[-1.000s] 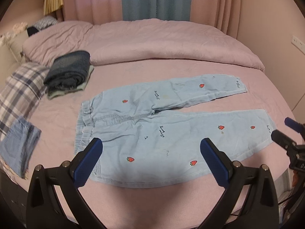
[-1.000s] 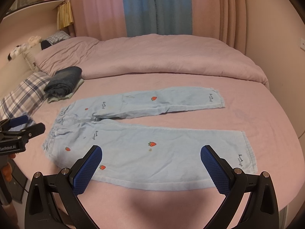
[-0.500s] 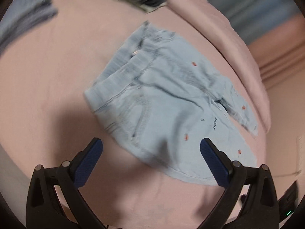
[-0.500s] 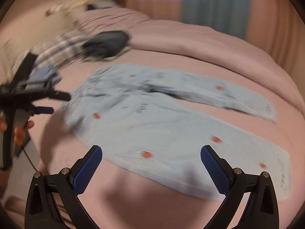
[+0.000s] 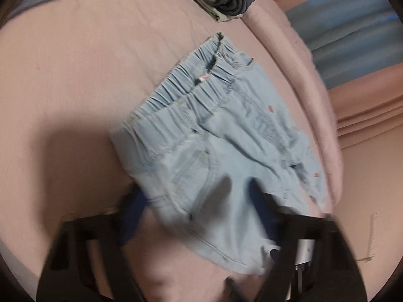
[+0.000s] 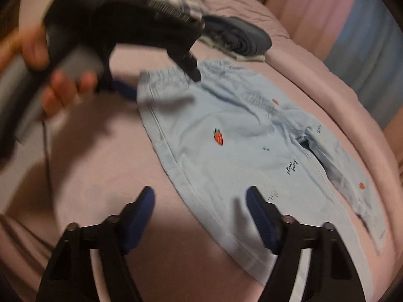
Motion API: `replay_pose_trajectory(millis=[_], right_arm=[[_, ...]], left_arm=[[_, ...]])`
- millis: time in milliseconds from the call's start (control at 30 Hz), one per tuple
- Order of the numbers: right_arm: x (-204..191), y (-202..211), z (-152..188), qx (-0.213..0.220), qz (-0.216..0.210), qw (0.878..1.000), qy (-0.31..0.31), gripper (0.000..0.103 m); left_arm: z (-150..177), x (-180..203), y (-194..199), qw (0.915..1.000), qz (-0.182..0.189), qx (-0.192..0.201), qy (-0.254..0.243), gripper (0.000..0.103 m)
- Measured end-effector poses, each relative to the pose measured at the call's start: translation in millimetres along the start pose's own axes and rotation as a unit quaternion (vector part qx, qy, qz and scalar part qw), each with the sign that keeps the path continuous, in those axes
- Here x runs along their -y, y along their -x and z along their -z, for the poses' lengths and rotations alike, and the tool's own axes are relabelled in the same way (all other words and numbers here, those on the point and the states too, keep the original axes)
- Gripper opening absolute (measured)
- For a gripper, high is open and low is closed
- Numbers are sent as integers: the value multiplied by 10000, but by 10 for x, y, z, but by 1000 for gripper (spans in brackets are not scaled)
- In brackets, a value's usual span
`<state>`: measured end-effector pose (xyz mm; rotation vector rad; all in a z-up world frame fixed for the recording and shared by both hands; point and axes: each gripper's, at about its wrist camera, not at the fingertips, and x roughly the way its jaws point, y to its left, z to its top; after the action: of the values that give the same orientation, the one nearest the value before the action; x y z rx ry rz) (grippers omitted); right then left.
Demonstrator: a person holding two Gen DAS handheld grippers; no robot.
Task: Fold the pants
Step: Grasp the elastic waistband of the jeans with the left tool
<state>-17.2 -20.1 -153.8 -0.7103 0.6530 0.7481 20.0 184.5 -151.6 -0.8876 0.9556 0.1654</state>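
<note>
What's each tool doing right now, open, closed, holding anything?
Left tool: open, fingers straddling the waist corner of the pants, not clamped.
Right tool: open, holding nothing, one finger over the pants' near edge.

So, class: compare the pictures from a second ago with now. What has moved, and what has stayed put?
Both grippers have swung down toward the pale blue pants. The left gripper now straddles the near edge by the waistband; the right gripper is over the side seam. Both remain open; nothing is gripped yet. The pants still lie flat and unfolded, and the folded dark clothes are unmoved.
</note>
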Motion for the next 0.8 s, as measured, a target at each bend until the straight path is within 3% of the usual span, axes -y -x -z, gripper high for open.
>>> replay_pose_trajectory(millis=[33, 67, 167, 333, 467, 567, 633, 667, 700, 800], right_arm=[[7, -22, 1, 39, -6, 10000, 7, 62], [21, -41, -11, 52, -16, 10000, -23, 56], [18, -28, -98, 51, -137, 9999, -78, 21], [31, 105, -163, 125, -358, 9989, -275, 15], [-10, 16, -172, 32, -686, 9965, -477, 15], [-91, -108, -129, -116, -649, 9971, -377, 17], [27, -75, -134, -134, -873, 9940, -650, 28], [113, -19, -117, -141, -1027, 9910, -842, 47], [212, 47, -99, -64, -1129, 9882, -1031, 55], [580, 311, 58, 230, -1225, 9794, -1590, 55]], left_arm=[[-28, -13, -15, 10000, -62, -27, 1, 39], [-67, -32, -37, 10000, -73, -50, 42, 32], [-109, -135, 13, 10000, -34, 17, 80, 21], [-55, -76, 289, 9983, -152, 444, -346, 19], [-86, -184, 246, 9976, -461, 415, -319, 21], [-83, -265, 91, 9971, -717, 66, -240, 27], [-72, -188, 145, 9951, -840, 90, -518, 33], [-65, -149, 197, 9924, -1022, 120, -668, 42], [-44, -119, 285, 9892, -1191, 248, -822, 45], [-30, 13, 472, 9780, -1433, 700, -1342, 53]])
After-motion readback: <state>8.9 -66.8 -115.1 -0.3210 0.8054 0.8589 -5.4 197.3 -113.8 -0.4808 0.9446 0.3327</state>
